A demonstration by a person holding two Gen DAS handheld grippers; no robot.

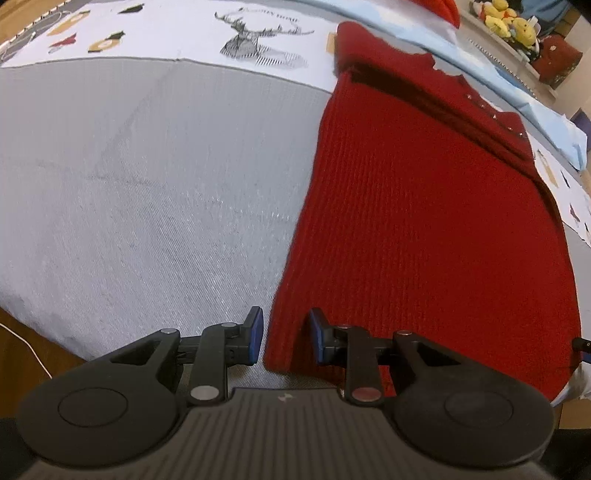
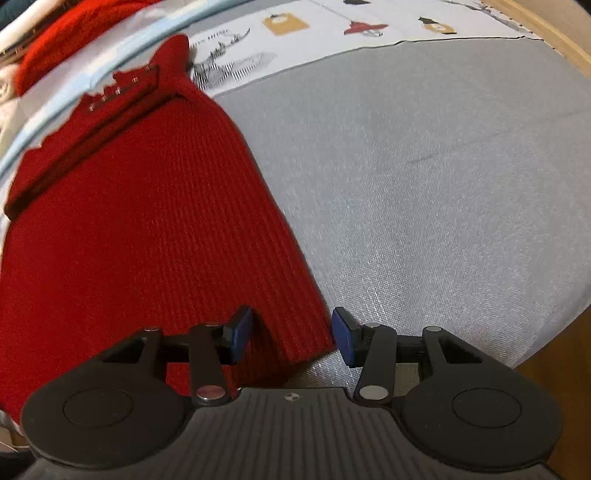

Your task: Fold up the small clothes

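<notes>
A red ribbed knit garment [image 1: 424, 221] lies flat on a grey cloth surface [image 1: 147, 184], folded lengthwise, with a scalloped studded edge at its far end. My left gripper [image 1: 284, 338] is open, its jaws on either side of the garment's near left corner. In the right wrist view the same garment [image 2: 147, 229] fills the left half. My right gripper [image 2: 291, 338] is open, its jaws on either side of the garment's near right corner. Neither gripper holds anything.
The grey cloth [image 2: 443, 184] covers a table with wooden edges [image 2: 554, 29]. A white printed cloth with a deer drawing [image 1: 255, 40] lies at the far end. Light blue fabric [image 1: 535, 107], another red item [image 2: 66, 33] and yellow plush toys [image 1: 509, 18] lie beyond.
</notes>
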